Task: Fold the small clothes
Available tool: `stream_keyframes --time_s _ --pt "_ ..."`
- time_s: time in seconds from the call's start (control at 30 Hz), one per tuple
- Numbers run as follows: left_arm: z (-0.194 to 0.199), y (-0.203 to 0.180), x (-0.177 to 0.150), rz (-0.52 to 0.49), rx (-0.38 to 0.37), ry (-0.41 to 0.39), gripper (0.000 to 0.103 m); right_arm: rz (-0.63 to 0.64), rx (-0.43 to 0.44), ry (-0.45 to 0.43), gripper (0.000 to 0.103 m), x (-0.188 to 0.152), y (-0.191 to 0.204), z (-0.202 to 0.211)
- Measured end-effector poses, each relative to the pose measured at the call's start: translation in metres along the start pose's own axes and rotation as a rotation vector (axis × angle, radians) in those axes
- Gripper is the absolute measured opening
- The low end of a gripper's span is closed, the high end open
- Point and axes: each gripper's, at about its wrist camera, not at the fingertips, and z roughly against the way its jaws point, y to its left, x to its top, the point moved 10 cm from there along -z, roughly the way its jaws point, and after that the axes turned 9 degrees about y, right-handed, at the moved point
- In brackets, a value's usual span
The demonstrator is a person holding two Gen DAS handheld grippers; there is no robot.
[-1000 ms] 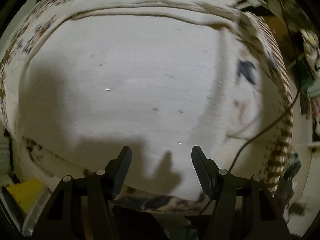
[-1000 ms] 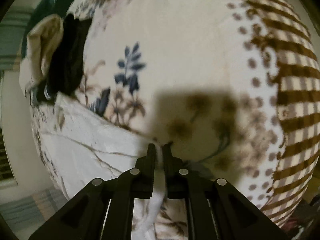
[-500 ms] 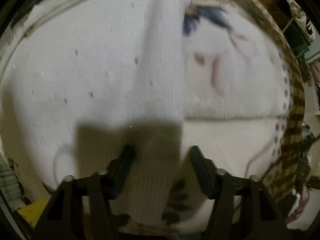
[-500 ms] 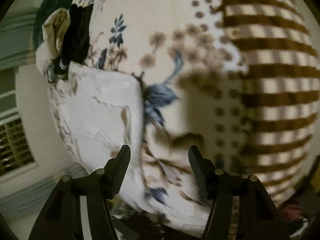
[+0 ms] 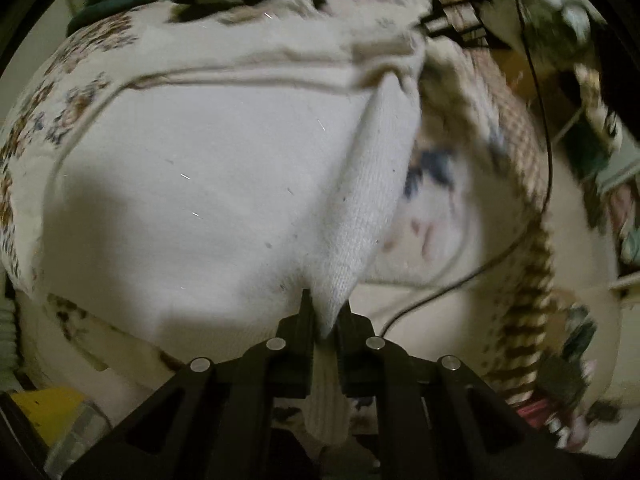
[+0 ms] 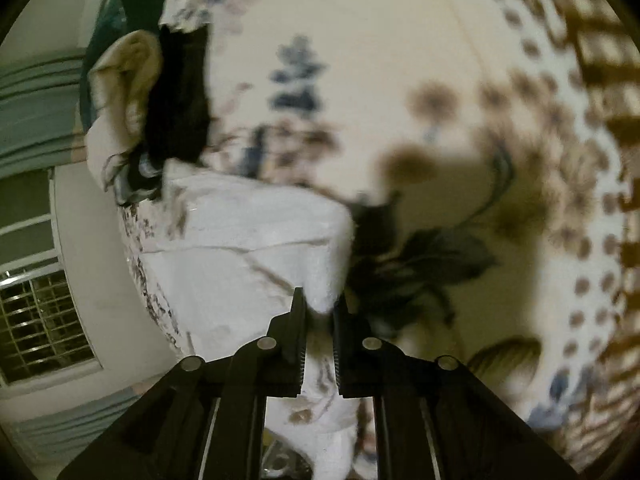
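Note:
A white knitted garment [image 5: 200, 200] lies spread on the floral bedspread [image 5: 72, 92]. My left gripper [image 5: 325, 312] is shut on its ribbed right edge [image 5: 360, 200], which rises as a fold between the fingers. In the right wrist view the same white garment [image 6: 240, 248] lies at the left on the bedspread [image 6: 400, 60]. My right gripper [image 6: 319, 306] is shut on its corner, the white cloth pinched between the fingers.
A black cable [image 5: 460, 280] runs across the bed right of the garment. A heap of dark and beige clothes [image 6: 160, 92] lies at the far end of the bed. A window with a grille [image 6: 40, 320] is at the left. A yellow object [image 5: 44, 412] sits low left.
Half a second ago both grippers were open. Both have since closed on the white garment: the left on its ribbed edge, the right on its corner.

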Motion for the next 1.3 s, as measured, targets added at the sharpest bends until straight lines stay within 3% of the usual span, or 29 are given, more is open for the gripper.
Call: stream_keyframes --time_s 0.17,0.3,0.47,0.63,0.73,0.87,0.93,1.0,1.03,1.1,1.13,1.2,1.3 --pt "0.054 0.068 0.022 0.132 -0.085 -0.055 0.007 0.059 -0.078 -0.028 0.011 -0.011 0.073 0.02" --pt "0.077 0.147 0.037 0.258 -0.146 -0.081 0.007 0.11 -0.149 -0.034 0.011 -0.011 0.159 -0.002" --pt "0.068 0.243 0.048 0.376 -0.211 -0.073 0.007 0.168 -0.259 -0.041 0.01 0.0 0.266 -0.083" --pt "0.042 0.321 0.044 0.462 -0.243 -0.05 0.007 0.219 -0.376 -0.012 0.01 0.015 0.348 -0.2" --pt "0.02 0.357 0.035 0.503 -0.267 -0.018 0.007 0.243 -0.445 0.007 0.01 0.021 0.373 -0.258" --pt "-0.013 0.377 0.022 0.524 -0.322 0.042 0.008 0.264 -0.533 0.034 0.01 0.023 0.394 -0.32" --pt "-0.029 0.383 0.018 0.529 -0.353 0.079 0.013 0.255 -0.558 0.076 0.012 0.023 0.393 -0.343" --pt "-0.039 0.392 0.011 0.567 -0.386 0.114 0.023 0.247 -0.551 0.111 0.021 0.021 0.391 -0.354" --pt "-0.043 0.399 0.006 0.589 -0.381 0.138 0.025 0.254 -0.536 0.119 0.027 0.018 0.392 -0.353" --pt "-0.041 0.408 -0.005 0.616 -0.403 0.161 0.03 0.256 -0.473 0.143 0.055 0.007 0.393 -0.342" --pt "-0.037 0.412 -0.009 0.624 -0.401 0.163 0.034 0.255 -0.456 0.145 0.06 0.002 0.391 -0.334" --pt "-0.03 0.418 -0.011 0.627 -0.403 0.159 0.052 0.26 -0.419 0.137 0.064 -0.01 0.386 -0.312" --pt "-0.015 0.424 0.0 0.624 -0.399 0.145 0.054 0.261 -0.382 0.121 0.074 -0.032 0.364 -0.273"
